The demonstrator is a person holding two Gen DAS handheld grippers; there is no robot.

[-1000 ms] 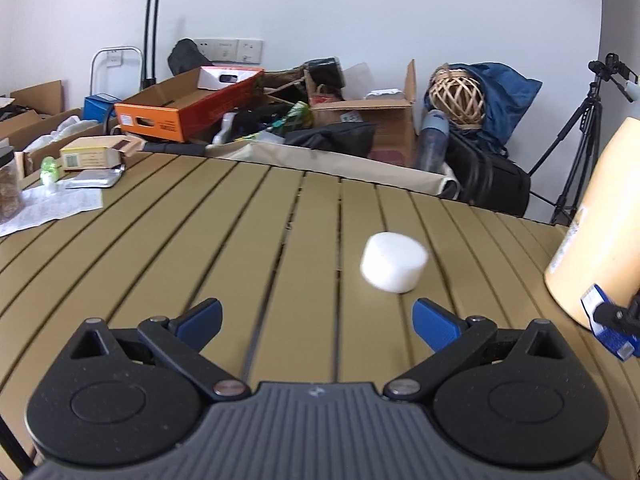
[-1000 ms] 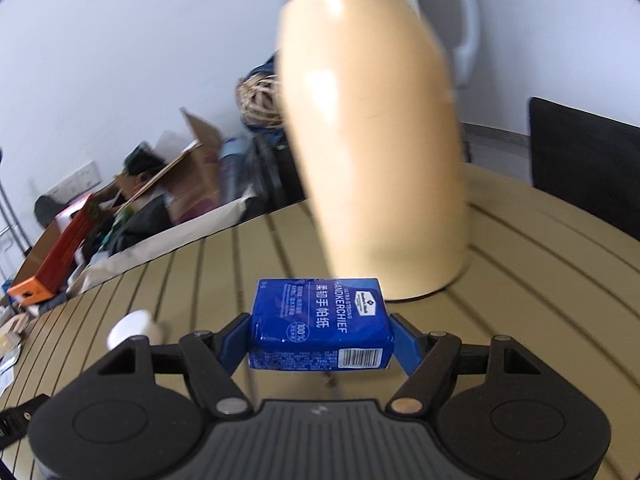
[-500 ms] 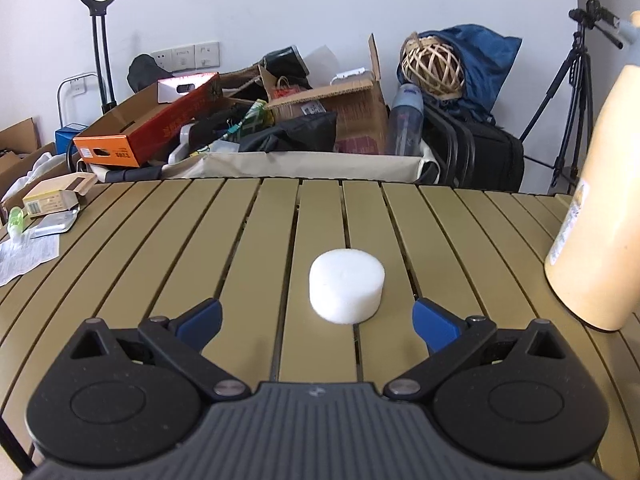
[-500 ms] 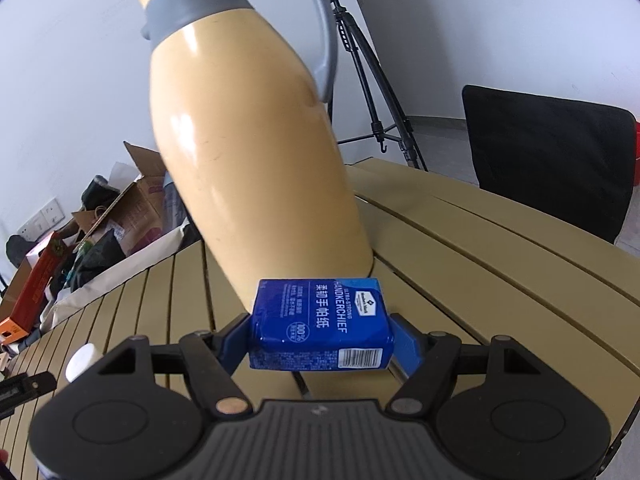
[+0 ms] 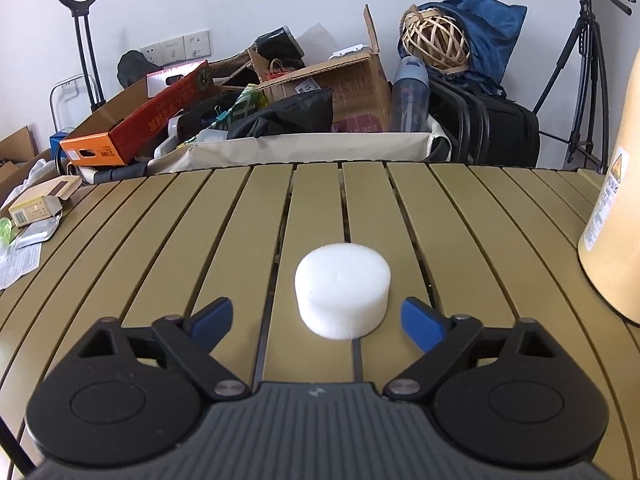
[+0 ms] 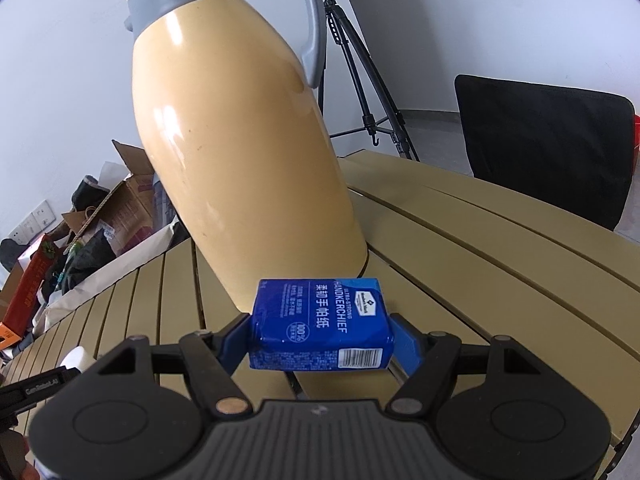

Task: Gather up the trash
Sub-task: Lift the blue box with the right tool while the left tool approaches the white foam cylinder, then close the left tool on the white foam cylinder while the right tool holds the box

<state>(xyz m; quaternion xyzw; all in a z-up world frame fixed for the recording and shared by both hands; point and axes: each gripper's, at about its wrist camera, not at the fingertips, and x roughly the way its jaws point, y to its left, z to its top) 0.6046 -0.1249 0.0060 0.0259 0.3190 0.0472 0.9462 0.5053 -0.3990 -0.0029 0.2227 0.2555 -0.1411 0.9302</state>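
The slatted olive table (image 5: 460, 216) fills the space ahead of both pairs of fingers. On it, ahead of the right fingers and a little to their left, stands a tall beige thermos jug (image 6: 236, 140) with a grey collar and handle; in the left wrist view only its lower side shows, far to the right of the fingers. Behind the table, beyond the left fingers, lies a heap of cardboard boxes (image 5: 332, 84), bags and a woven rattan ball (image 5: 435, 42), and a tripod (image 5: 584, 80) stands off to the right.

The right gripper (image 6: 322, 338) has its two blue fingers (image 6: 236, 340) pressed on the short ends of a blue pack of paper handkerchiefs (image 6: 320, 322), which sits crosswise between them with the barcode facing the camera. The pack seems to be lifted off the table, but I cannot be sure from this angle.

The left gripper (image 5: 320, 320) has its fingers spread wide apart. A white foam cylinder (image 5: 342, 290) stands upright on the table between the fingertips, closer to the right one, and touches neither of them. The same white piece shows small at the far left of the right wrist view.
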